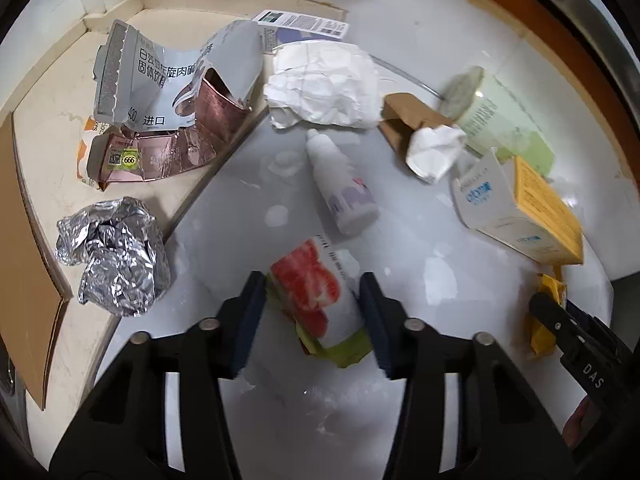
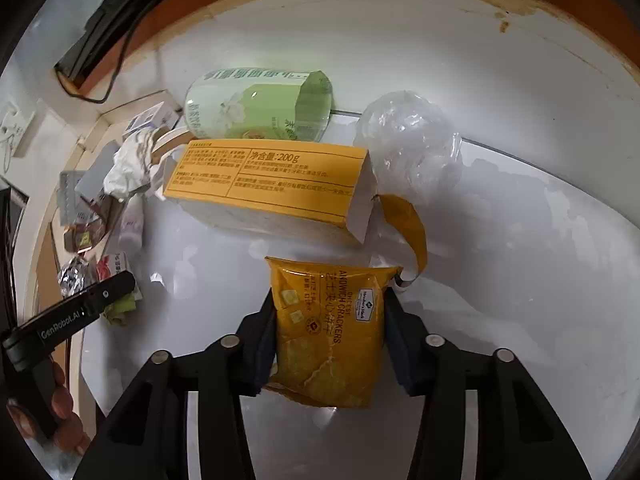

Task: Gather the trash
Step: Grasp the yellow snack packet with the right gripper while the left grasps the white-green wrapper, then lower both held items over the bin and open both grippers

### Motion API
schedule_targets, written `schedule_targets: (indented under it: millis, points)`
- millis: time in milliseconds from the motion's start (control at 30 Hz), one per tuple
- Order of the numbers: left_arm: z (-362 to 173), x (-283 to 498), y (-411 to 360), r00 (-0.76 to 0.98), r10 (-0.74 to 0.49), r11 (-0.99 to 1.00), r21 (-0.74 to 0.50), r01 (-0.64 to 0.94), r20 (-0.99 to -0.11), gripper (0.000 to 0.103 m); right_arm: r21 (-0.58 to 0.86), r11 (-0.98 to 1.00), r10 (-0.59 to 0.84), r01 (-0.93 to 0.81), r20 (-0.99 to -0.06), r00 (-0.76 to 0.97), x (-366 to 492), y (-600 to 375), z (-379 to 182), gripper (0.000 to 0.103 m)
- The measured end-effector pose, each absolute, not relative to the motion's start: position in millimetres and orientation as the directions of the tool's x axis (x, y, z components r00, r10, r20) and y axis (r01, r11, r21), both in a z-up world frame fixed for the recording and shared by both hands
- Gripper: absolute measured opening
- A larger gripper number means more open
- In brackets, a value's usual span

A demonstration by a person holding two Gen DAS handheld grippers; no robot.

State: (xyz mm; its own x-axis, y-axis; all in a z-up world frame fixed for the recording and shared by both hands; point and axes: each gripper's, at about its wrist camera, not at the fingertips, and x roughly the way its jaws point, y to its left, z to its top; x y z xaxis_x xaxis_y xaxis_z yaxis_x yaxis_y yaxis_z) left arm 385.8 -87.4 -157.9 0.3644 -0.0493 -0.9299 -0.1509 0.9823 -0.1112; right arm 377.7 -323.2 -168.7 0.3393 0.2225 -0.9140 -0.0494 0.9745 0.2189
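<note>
Two grippers each clamp trash on the white table [image 1: 400, 40]: left gripper [image 1: 314, 312] grasps the strawberry carton [image 1: 316, 300], right gripper [image 2: 330, 336] the cracker packet [image 2: 328, 332]. Either could slip, since the packet is slick and puffy and the carton crushed.

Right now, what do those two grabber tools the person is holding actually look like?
Both are matte black plastic. The left gripper and the right gripper each have two angular fingers with silver rivets and dark blue pads. White lettering marks their sides: "GenRobot.AI" on the left one, "DAS" on the right. No cables or sleeves show.
</note>
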Motion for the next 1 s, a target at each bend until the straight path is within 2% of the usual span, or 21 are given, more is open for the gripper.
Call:
schedule_targets:
  millis: [33,100,200,267,367,667,1000]
  points:
    - [-157,382,-90,0.370,-0.047,0.984,-0.107,-0.144,-0.928,0.031,0.225,0.973,0.228,-0.049,-0.912,0.342,375,-325,-168,0.042]
    - [-156,374,-96,0.378,-0.029,0.987,-0.086,-0.134,-0.926,0.029,0.251,0.967,0.251,-0.047,-0.905,0.345,368,-327,-169,0.037]
    - [-156,359,-101,0.384,-0.035,0.992,-0.079,-0.101,-0.923,0.017,0.273,0.960,0.274,-0.053,-0.896,0.350,359,-333,-164,0.026]
    - [-153,350,-103,0.386,-0.042,0.993,-0.081,-0.083,-0.922,0.017,0.298,0.953,0.299,-0.058,-0.887,0.351,351,-337,-159,0.019]
    - [-146,329,-102,0.404,-0.090,0.990,-0.125,-0.061,-0.910,0.017,0.319,0.945,0.322,-0.070,-0.874,0.365,337,-343,-148,0.015]
    - [-94,265,-79,0.476,-0.167,0.978,-0.208,-0.034,-0.863,0.017,0.357,0.923,0.383,-0.141,-0.827,0.411,279,-334,-107,0.014]
    - [-44,174,-69,0.552,-0.126,0.989,-0.146,0.007,-0.824,0.017,0.385,0.875,0.482,-0.295,-0.759,0.438,209,-294,-55,0.013]
